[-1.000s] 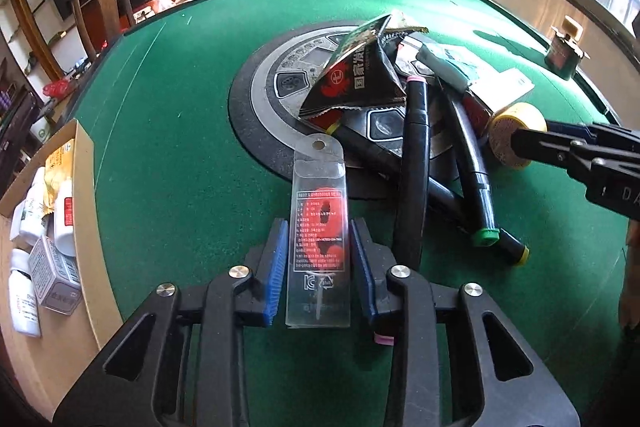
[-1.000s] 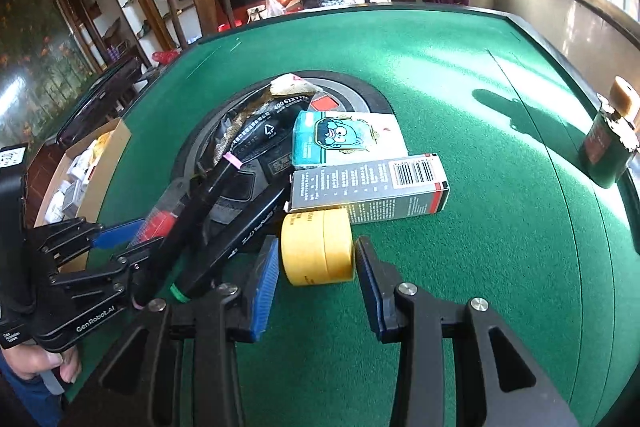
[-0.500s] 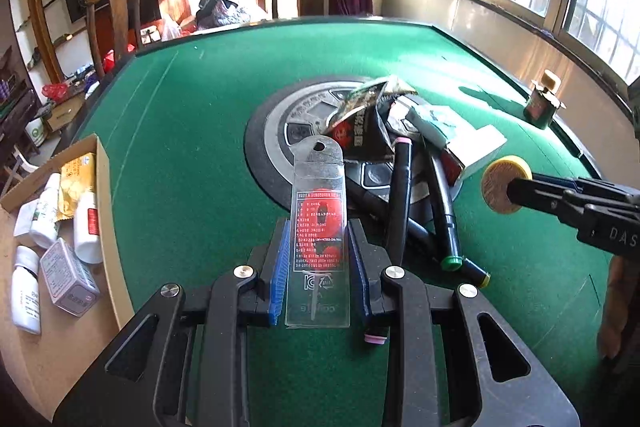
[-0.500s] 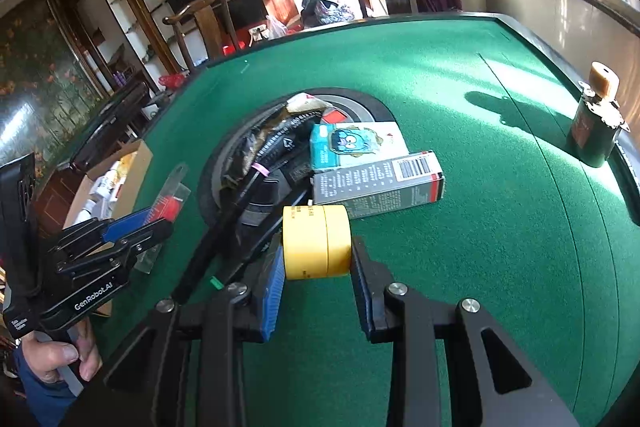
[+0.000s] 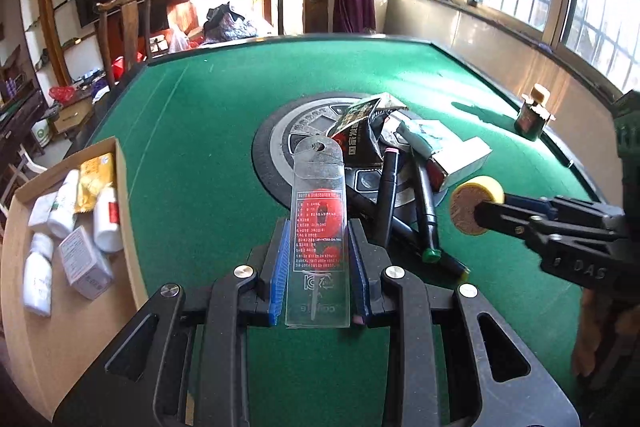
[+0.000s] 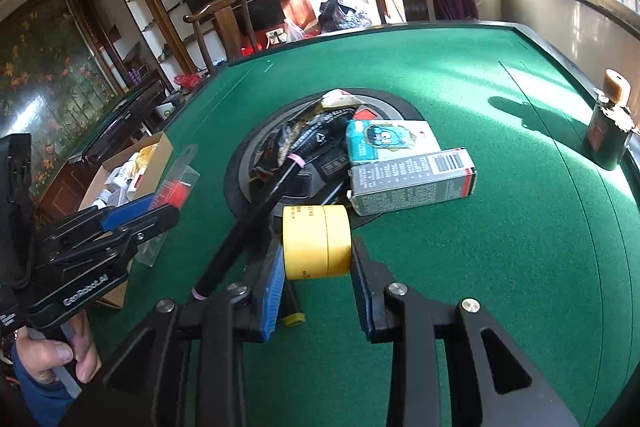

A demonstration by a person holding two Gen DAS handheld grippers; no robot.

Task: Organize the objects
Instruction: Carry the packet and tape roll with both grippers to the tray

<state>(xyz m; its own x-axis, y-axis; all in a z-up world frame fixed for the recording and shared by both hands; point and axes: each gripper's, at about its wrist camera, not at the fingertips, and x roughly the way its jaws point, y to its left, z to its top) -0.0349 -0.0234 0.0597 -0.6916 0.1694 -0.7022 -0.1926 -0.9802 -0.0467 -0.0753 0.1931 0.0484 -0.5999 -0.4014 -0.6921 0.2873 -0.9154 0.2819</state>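
With the left gripper (image 5: 318, 259) closed on a clear packet (image 5: 318, 227) mid-frame and the right gripper (image 6: 318, 259) clamping a yellow tape roll (image 6: 317, 242) above the desk (image 6: 500, 247), the thin, slick packet could slip loose.

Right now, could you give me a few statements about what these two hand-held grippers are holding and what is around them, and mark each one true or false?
1. The left hand-held gripper is shut on a clear plastic packet with red contents. True.
2. The right hand-held gripper is open and holds nothing. False: it is shut on a yellow tape roll.
3. The cardboard box at the table's edge holds white bottles. True.
4. The black markers stand upright in a cup. False: they lie on the green table.
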